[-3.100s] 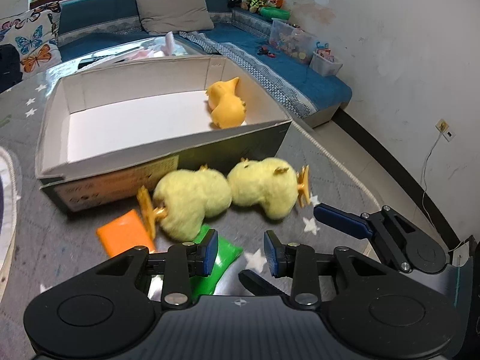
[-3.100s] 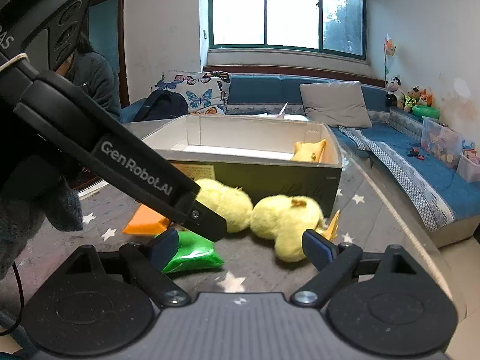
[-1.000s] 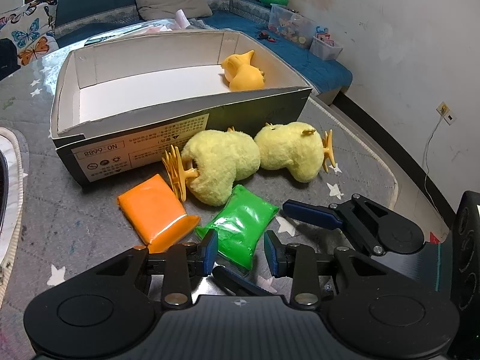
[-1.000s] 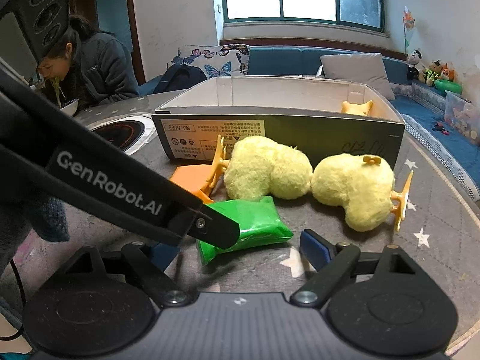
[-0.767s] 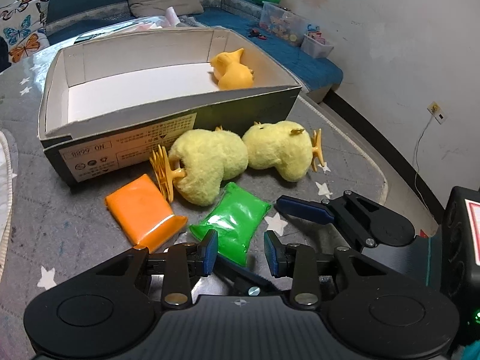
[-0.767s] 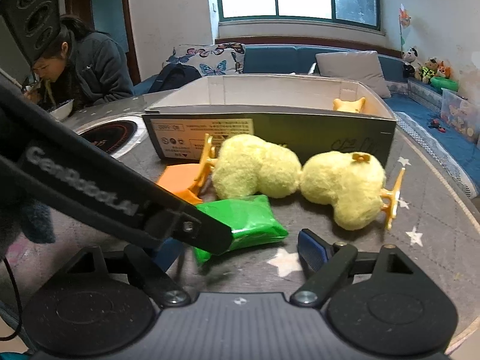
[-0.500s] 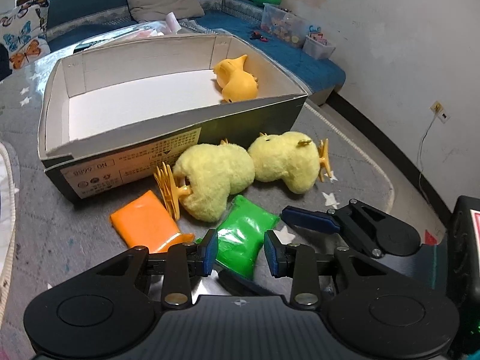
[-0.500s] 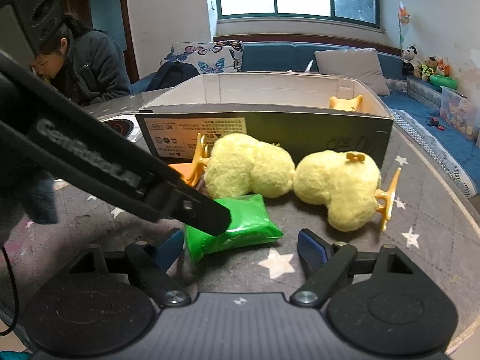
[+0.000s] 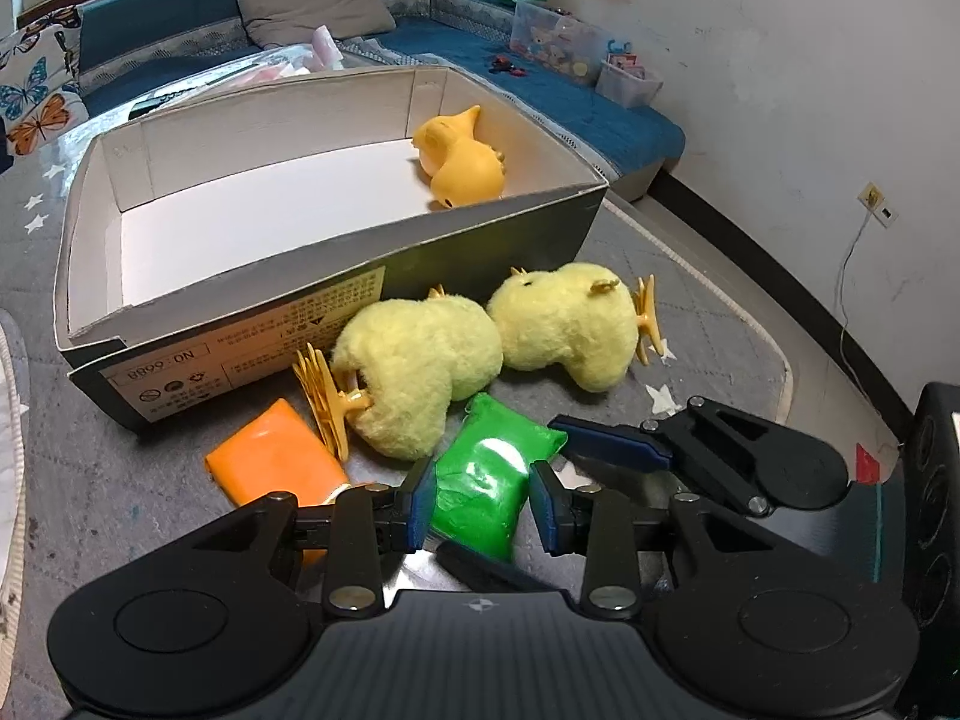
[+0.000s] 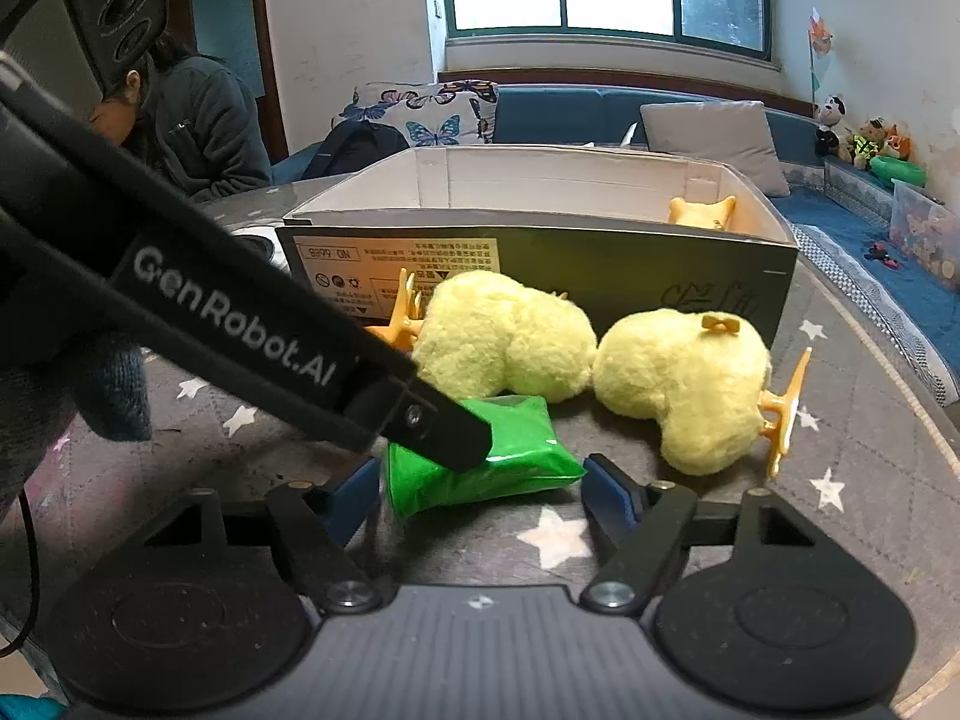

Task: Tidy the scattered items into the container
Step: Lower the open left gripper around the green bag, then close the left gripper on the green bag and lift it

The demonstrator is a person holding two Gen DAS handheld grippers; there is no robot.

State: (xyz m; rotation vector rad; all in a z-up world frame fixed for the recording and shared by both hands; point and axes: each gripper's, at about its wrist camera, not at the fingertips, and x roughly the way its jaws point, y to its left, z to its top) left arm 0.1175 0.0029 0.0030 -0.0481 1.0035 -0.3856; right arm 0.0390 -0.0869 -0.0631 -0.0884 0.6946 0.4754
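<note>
A cardboard box point(image 9: 336, 258) stands open on the grey star-patterned cloth, with an orange rubber duck point(image 9: 459, 159) in its far right corner. In front of it lie two yellow plush chicks point(image 9: 420, 369) point(image 9: 567, 333), an orange packet point(image 9: 273, 468) and a green packet point(image 9: 486, 483). My left gripper point(image 9: 479, 504) is open with its blue pads on both sides of the green packet. My right gripper point(image 10: 483, 495) is open just short of the same green packet point(image 10: 480, 462), empty. In the right wrist view the left gripper's finger point(image 10: 432, 420) lies over the packet.
The table's right edge point(image 9: 774, 354) curves close behind the right chick. A person point(image 10: 180, 126) sits at the far left of the table. A blue sofa point(image 9: 540, 78) with cushions and toy bins runs along the walls.
My left gripper has come down and forward, so the green packet now lies between its pads. My right gripper has edged closer to the packet. The toys and the box have not moved.
</note>
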